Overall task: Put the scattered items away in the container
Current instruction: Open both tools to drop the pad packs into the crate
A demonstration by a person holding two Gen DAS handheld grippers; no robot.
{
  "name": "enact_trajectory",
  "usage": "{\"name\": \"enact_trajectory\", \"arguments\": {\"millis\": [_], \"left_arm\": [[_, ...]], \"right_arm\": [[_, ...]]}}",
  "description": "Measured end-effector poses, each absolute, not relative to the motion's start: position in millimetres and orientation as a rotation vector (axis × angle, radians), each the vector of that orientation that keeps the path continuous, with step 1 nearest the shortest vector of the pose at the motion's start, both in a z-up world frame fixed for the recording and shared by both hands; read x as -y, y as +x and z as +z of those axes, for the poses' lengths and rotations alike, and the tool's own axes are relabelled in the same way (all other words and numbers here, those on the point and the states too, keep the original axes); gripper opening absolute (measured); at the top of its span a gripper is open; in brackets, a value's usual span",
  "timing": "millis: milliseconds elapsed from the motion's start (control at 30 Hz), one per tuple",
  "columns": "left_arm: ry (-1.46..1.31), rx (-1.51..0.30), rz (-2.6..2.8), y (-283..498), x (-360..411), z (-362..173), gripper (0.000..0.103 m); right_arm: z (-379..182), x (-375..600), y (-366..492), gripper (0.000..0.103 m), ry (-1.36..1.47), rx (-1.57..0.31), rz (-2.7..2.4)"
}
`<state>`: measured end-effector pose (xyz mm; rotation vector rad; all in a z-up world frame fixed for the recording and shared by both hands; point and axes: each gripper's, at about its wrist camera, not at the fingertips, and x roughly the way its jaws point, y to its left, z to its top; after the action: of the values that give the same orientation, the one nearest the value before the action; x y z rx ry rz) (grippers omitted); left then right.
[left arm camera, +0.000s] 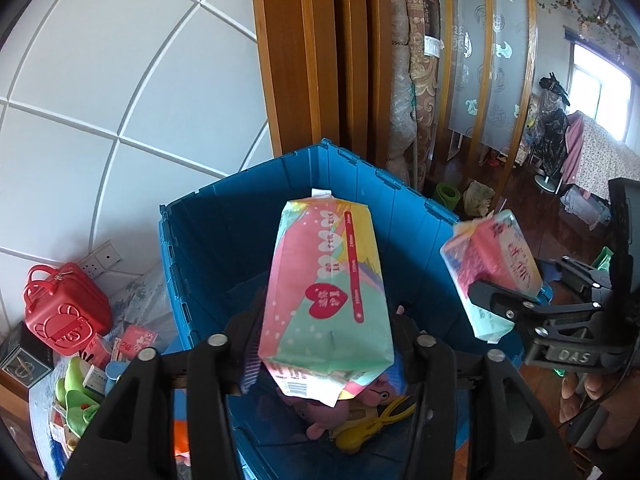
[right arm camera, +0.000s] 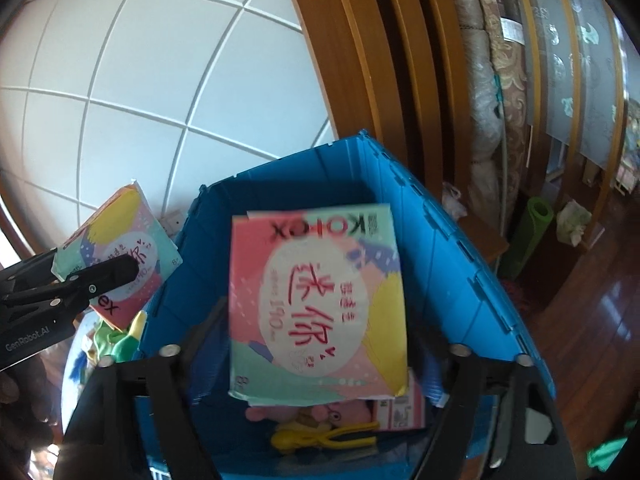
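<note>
My left gripper (left arm camera: 324,344) is shut on a pastel pad packet (left arm camera: 326,292) and holds it over the open blue crate (left arm camera: 400,208). My right gripper (right arm camera: 316,344) is shut on a second pastel packet (right arm camera: 316,304) above the same crate (right arm camera: 448,248). Each gripper also shows in the other's view: the right one (left arm camera: 504,300) with its packet (left arm camera: 492,268) at the crate's right rim, the left one (right arm camera: 76,276) with its packet (right arm camera: 116,248) by the crate's left wall. A pink plush toy (right arm camera: 304,412) and yellow clips (right arm camera: 324,436) lie in the crate.
A red mini case (left arm camera: 64,312), small boxes (left arm camera: 116,352) and green items (left arm camera: 76,392) lie left of the crate. A white tiled wall and a wooden door frame (left arm camera: 312,60) stand behind. Rolled mats (left arm camera: 416,92) lean to the right, above a dark wood floor (right arm camera: 592,320).
</note>
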<state>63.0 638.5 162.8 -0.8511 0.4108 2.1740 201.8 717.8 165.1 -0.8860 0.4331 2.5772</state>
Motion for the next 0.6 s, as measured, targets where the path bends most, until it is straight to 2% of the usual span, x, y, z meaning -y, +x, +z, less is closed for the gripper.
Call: {"name": "enact_trajectory", "arguments": {"millis": [67, 600], "left_arm": [[-0.844, -0.362, 2.207, 58.3, -632.9, 166.1, 0.102], [-0.868, -0.350, 2.255, 58.9, -588.0, 161.4, 0.102]], "right_arm": [[167.2, -718.8, 200.5, 0.103, -0.871, -0.422, 2.576], [165.0, -695.5, 187.6, 0.103, -0.905, -0.396, 2.639]]}}
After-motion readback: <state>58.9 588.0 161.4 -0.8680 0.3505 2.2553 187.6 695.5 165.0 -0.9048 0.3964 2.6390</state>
